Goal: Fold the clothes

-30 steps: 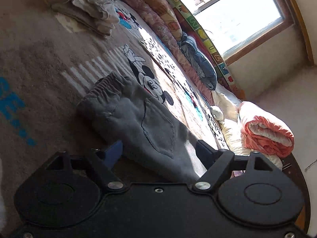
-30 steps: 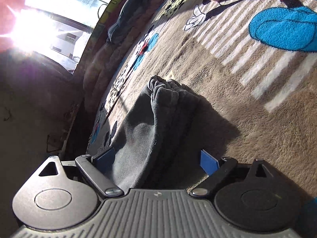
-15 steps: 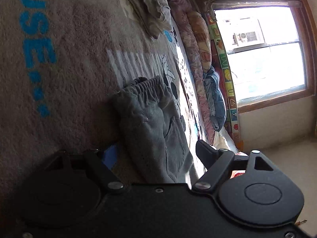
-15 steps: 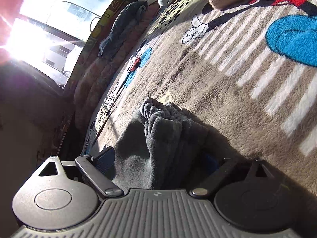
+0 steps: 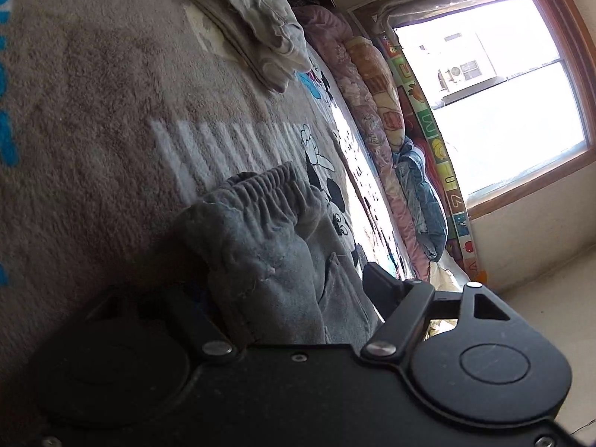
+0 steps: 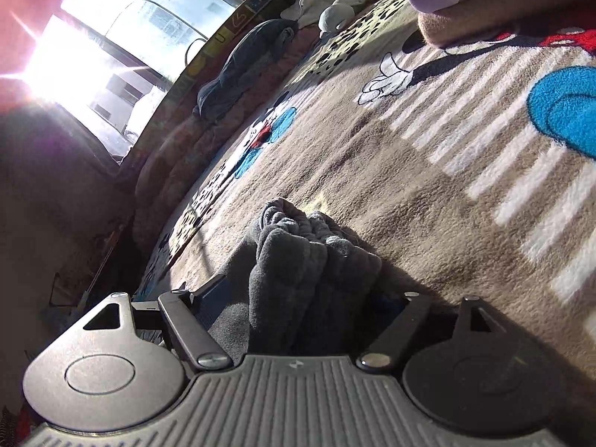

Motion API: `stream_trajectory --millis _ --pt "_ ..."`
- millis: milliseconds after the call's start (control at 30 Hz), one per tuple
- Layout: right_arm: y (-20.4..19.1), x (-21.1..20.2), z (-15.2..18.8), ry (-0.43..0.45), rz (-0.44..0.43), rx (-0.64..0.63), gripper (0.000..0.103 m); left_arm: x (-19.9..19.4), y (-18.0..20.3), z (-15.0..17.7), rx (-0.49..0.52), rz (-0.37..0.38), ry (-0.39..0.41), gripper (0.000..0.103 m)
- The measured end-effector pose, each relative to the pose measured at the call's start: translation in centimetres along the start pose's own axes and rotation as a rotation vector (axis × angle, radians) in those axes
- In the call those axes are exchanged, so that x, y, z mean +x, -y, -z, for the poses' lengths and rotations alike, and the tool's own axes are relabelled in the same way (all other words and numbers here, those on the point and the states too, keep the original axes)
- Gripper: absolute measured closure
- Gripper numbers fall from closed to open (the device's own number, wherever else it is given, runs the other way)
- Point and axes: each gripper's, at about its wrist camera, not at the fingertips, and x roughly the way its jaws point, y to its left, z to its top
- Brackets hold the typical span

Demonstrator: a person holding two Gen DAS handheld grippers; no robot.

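Trousers (image 5: 268,253) of grey fleece lie folded on a tan cartoon-print blanket (image 5: 111,119), their elastic waistband bunched up and raised. In the left wrist view the left tool (image 5: 287,287) sits low against the blanket with its fingers spread wide on either side of the waistband end; the near finger is lost in shadow under the cloth and the far finger (image 5: 383,287) stands just clear of the fabric at 3 o'clock, so the cloth sits between them without being pinched. A pile of pale folded clothes (image 5: 257,26) rests at 12 o'clock, well apart from the trousers. Rolled quilts (image 5: 372,111) and a blue garment (image 5: 424,193) line the blanket's far edge below a bright window (image 5: 495,93) at 2 o'clock.

In the right wrist view the right tool (image 6: 301,305) likewise straddles a thick bundled end of the trousers (image 6: 309,272), fingers wide apart, the left finger (image 6: 208,290) just beside the cloth and the right one in deep shadow; no squeeze shows. A grey soft toy (image 6: 339,13) lies at 12 o'clock near the blanket's (image 6: 428,186) far edge.
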Motion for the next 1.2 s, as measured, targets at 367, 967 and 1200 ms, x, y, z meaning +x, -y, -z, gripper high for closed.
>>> stream_trajectory --millis 367,967,1200 --pt "0.3 -4.2 0.6 -0.008 -0.058 0.115 0.073 -1.2 -0.5 -0.8 -0.021 0.027 -0.040 0.075" --pt "6.0 -15.9 5.8 -0.039 -0.171 0.198 0.028 -9.8 -4.6 -0.2 0.057 0.112 -0.168 0.036" --pt "6.3 -16.1 5.8 -0.052 -0.212 0.100 0.031 -10.7 -4.6 1.1 0.022 0.077 -0.115 0.036"
